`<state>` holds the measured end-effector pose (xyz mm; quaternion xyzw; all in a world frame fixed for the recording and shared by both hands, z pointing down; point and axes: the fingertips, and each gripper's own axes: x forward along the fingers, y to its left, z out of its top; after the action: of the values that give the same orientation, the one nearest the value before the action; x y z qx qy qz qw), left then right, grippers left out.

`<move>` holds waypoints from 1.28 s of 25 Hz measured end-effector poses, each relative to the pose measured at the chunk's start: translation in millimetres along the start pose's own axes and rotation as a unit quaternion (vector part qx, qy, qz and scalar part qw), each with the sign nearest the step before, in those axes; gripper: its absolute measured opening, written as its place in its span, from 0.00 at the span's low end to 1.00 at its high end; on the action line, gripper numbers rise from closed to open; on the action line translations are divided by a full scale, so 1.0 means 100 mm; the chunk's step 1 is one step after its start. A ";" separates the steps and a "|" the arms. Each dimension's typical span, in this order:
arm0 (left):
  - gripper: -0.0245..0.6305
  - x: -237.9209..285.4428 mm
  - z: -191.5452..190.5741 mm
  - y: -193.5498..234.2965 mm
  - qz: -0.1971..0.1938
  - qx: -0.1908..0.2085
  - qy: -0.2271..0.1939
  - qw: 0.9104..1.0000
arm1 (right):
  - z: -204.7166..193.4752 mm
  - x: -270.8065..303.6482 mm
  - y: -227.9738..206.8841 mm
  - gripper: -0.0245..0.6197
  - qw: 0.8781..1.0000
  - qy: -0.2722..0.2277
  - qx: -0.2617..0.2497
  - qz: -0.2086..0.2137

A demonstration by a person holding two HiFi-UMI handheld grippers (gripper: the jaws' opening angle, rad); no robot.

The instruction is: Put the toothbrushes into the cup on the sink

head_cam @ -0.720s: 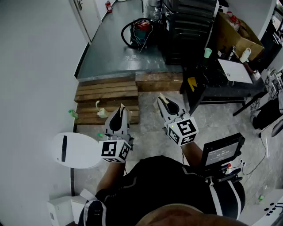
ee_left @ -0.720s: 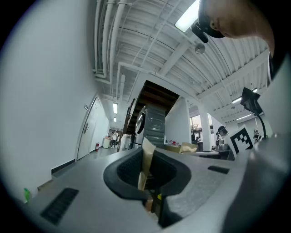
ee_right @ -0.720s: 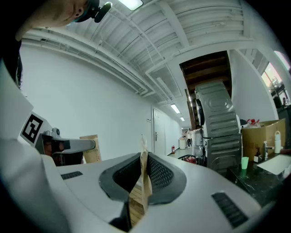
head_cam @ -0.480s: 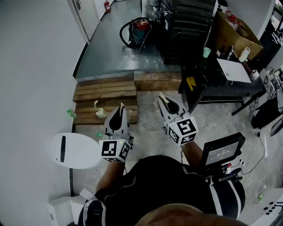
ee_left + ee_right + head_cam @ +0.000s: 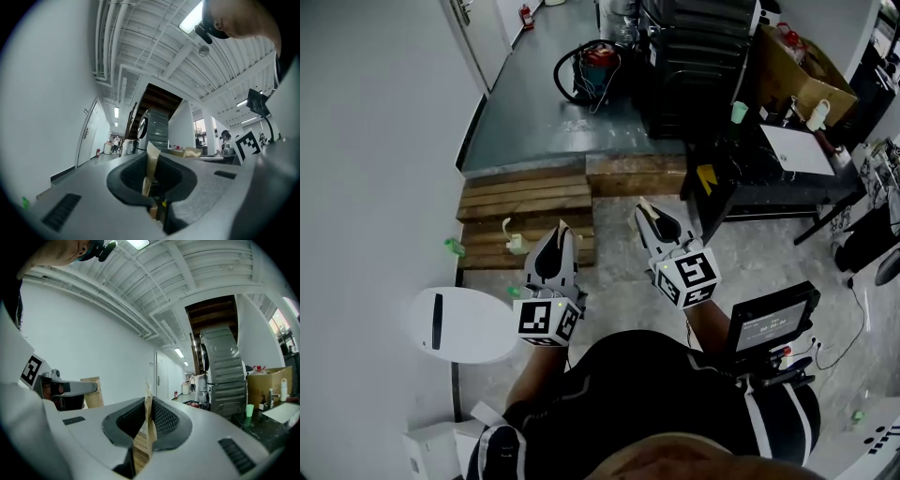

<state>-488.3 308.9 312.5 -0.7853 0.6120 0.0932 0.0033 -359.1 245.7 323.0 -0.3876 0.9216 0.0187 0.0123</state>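
Note:
In the head view a white oval sink [image 5: 478, 337] sits low at the left against the wall, with a slim dark bar [image 5: 437, 322] lying on it. Small green items show beside it [image 5: 455, 247] and by my left gripper [image 5: 514, 292]; I cannot tell what they are. My left gripper [image 5: 559, 228] hangs just right of the sink, jaws together with nothing between them [image 5: 152, 151]. My right gripper [image 5: 642, 204] is held further right, also shut and empty [image 5: 148, 392]. No toothbrush or cup is clearly recognisable near the sink.
A wooden pallet step [image 5: 525, 202] lies ahead of the grippers with a small white object [image 5: 517, 242] on it. A dark table [image 5: 769, 178] stands at the right with a green cup [image 5: 741, 112], beyond it a cardboard box [image 5: 797, 70]. A vacuum and hose [image 5: 595, 66] stand further off.
The view has drifted slightly, so the sink and left gripper sit a little lower in the frame. Both grippers keep their pose and stay shut.

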 end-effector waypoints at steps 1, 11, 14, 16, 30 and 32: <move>0.09 0.00 0.00 0.00 -0.001 0.000 0.000 1.000 | 0.01 0.00 0.00 0.11 1.000 0.000 -0.001 -0.001; 0.09 0.11 0.03 0.08 -0.016 -0.010 0.005 1.000 | 0.16 0.04 -0.09 0.11 1.000 -0.015 0.010 -0.023; 0.09 0.10 -0.03 0.12 -0.031 -0.021 0.002 0.999 | 0.14 0.01 -0.06 0.11 0.999 -0.011 0.009 -0.040; 0.09 0.14 -0.08 0.13 -0.042 -0.026 0.004 0.999 | 0.12 0.00 -0.10 0.11 0.999 -0.009 0.008 -0.051; 0.09 0.52 -0.19 -0.13 -0.064 -0.020 0.005 0.998 | 0.03 -0.15 -0.50 0.11 0.998 -0.019 0.009 -0.067; 0.09 0.54 -0.24 -0.17 -0.066 -0.019 0.000 0.998 | -0.01 -0.18 -0.55 0.11 0.997 -0.023 0.006 -0.069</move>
<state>-455.9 258.9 325.8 -0.8239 0.5570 0.1044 -0.0056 -306.8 219.9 323.7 -0.4496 0.8922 0.0213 0.0374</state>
